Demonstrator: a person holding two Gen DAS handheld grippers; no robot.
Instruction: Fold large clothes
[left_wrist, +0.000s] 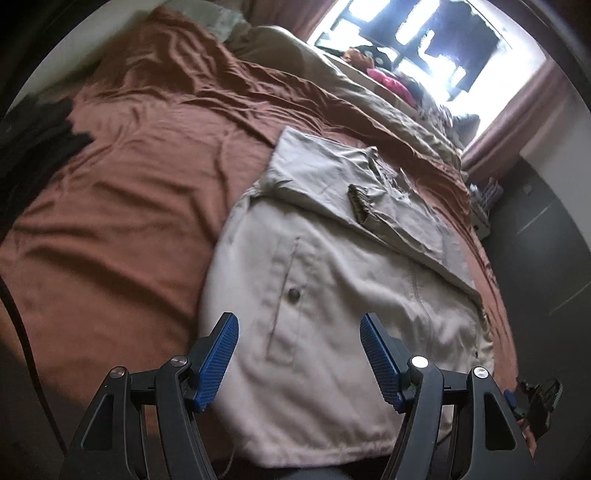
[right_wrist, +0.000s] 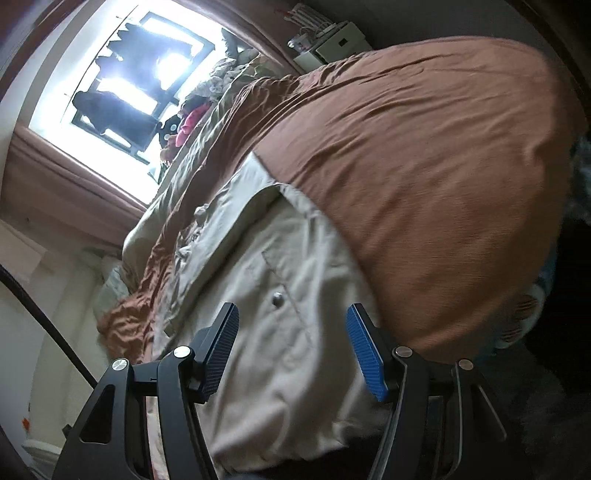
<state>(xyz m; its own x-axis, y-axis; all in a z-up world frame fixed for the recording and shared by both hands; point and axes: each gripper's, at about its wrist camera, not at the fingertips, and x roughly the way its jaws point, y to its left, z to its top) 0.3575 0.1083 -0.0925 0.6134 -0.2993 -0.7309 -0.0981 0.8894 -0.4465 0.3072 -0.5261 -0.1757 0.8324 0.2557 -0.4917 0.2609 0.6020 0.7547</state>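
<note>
A dark heap of clothing (left_wrist: 33, 147) sits at the far left of the bed, on the rust-brown bedspread (left_wrist: 122, 206). Moving across, the beige jacket (left_wrist: 332, 302) lies flat on that spread near the bed's near edge, one sleeve folded across its chest with the ribbed cuff (left_wrist: 360, 201) showing. A snap button (left_wrist: 294, 294) marks a welt pocket on the front. The left gripper (left_wrist: 299, 354) hangs over the hem with its blue pads spread wide and nothing between them. Further right, the right gripper (right_wrist: 291, 347) is likewise parted and empty above the same garment, near its other pocket button (right_wrist: 277, 298).

The cloth looks like a mid-weight cotton: soft, limp, not slippery, likely to sag if lifted at one point. The frames are blurred, so the hem's exact line is uncertain. The two bottom corners look best for pinching, both layers together, then carrying them toward the collar.
</note>
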